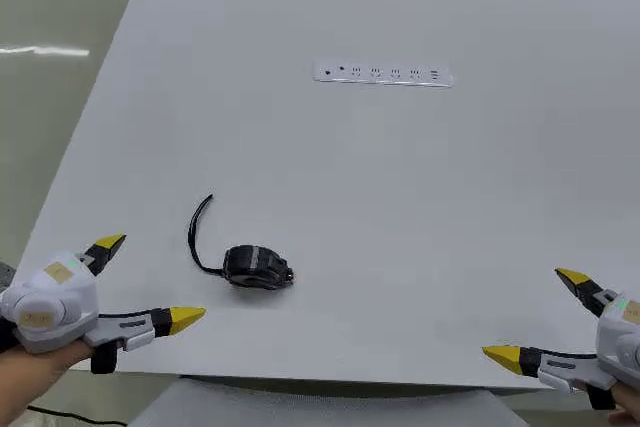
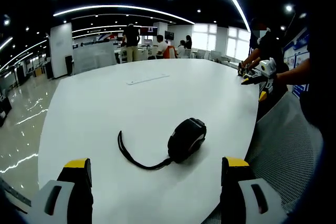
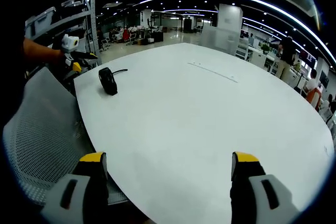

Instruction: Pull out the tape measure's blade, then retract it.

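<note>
Left claw (image 2: 157, 162) hangs wide open and empty at the near edge of the worktop (image 1: 400, 197). The tape measure (image 2: 186, 139) rests just ahead of it, a little toward its right jaw, with its wrist strap (image 2: 131, 160) curling toward the left jaw. Right claw (image 1: 535, 315), equally wide and empty, is well apart from the case. The body is probably compact, rigid and fairly heavy, so one claw should pinch its broad sides. The other can take the stiff, springy blade's end hook, which I cannot make out.

On table (image 1: 450, 247), tape measure (image 1: 257, 267); power strip (image 1: 383, 75) well behind it.
</note>
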A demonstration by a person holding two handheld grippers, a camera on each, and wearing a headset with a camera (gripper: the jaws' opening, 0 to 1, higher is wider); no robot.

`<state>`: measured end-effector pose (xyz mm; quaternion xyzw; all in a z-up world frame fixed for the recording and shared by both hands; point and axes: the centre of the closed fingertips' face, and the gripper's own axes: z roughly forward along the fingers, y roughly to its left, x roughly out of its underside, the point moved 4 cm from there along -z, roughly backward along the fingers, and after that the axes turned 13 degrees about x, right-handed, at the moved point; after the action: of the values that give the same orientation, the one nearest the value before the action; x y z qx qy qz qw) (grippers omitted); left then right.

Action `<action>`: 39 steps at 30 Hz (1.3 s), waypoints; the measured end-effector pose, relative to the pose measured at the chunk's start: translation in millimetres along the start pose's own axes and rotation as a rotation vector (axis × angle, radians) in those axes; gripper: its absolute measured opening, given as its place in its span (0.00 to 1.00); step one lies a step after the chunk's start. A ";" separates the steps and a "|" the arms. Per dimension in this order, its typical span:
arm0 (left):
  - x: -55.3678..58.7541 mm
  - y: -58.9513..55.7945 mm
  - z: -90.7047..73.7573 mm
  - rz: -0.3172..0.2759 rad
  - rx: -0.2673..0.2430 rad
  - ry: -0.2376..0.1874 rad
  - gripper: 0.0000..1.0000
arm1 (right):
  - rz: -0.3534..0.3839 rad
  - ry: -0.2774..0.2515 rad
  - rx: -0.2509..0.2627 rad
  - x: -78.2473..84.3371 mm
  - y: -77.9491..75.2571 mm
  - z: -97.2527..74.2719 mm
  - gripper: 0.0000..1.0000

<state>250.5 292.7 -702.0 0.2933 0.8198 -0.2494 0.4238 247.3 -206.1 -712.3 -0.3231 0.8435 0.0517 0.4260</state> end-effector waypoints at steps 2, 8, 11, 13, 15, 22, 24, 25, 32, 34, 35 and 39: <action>-1.1 0.4 -0.2 0.006 0.002 0.001 1.00 | -0.005 0.005 -0.011 1.2 1.3 -0.2 1.00; -2.2 0.8 1.7 0.040 0.019 0.030 1.00 | -0.020 -0.016 -0.028 -1.0 4.2 0.2 1.00; -4.6 2.2 3.9 0.057 0.035 0.053 0.99 | -0.036 -0.038 -0.037 -4.0 3.0 2.8 1.00; -7.5 6.2 5.4 0.058 0.035 0.069 0.97 | -0.040 -0.039 -0.040 -6.8 2.1 5.7 0.99; -12.9 8.9 7.4 0.065 0.041 0.073 0.96 | -0.047 -0.051 -0.048 -12.0 4.1 7.8 0.99; -29.2 7.8 24.0 0.130 0.114 0.126 0.98 | -0.073 -0.031 -0.065 -20.9 9.4 14.9 1.00; -29.8 4.9 28.1 0.146 0.144 0.149 1.00 | -0.075 -0.032 -0.065 -23.0 9.6 15.0 1.00; -30.3 3.0 31.1 0.157 0.162 0.159 1.00 | -0.075 -0.032 -0.065 -24.3 9.9 15.1 1.00; -34.1 -3.1 41.2 0.242 0.219 0.233 1.00 | -0.087 -0.033 -0.070 -28.1 11.4 12.6 1.00; -35.5 -2.9 42.1 0.254 0.227 0.245 1.00 | -0.088 -0.034 -0.068 -28.4 11.1 11.7 1.00; -36.3 -2.9 42.9 0.257 0.235 0.254 1.00 | -0.087 -0.035 -0.066 -27.6 10.5 12.0 1.00; -28.5 -2.4 44.6 0.313 0.262 0.352 0.99 | -0.086 -0.034 -0.062 -27.5 11.0 11.0 1.00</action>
<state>286.7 254.1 -700.6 0.5079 0.7862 -0.2300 0.2666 260.2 -179.7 -700.6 -0.3710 0.8195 0.0650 0.4319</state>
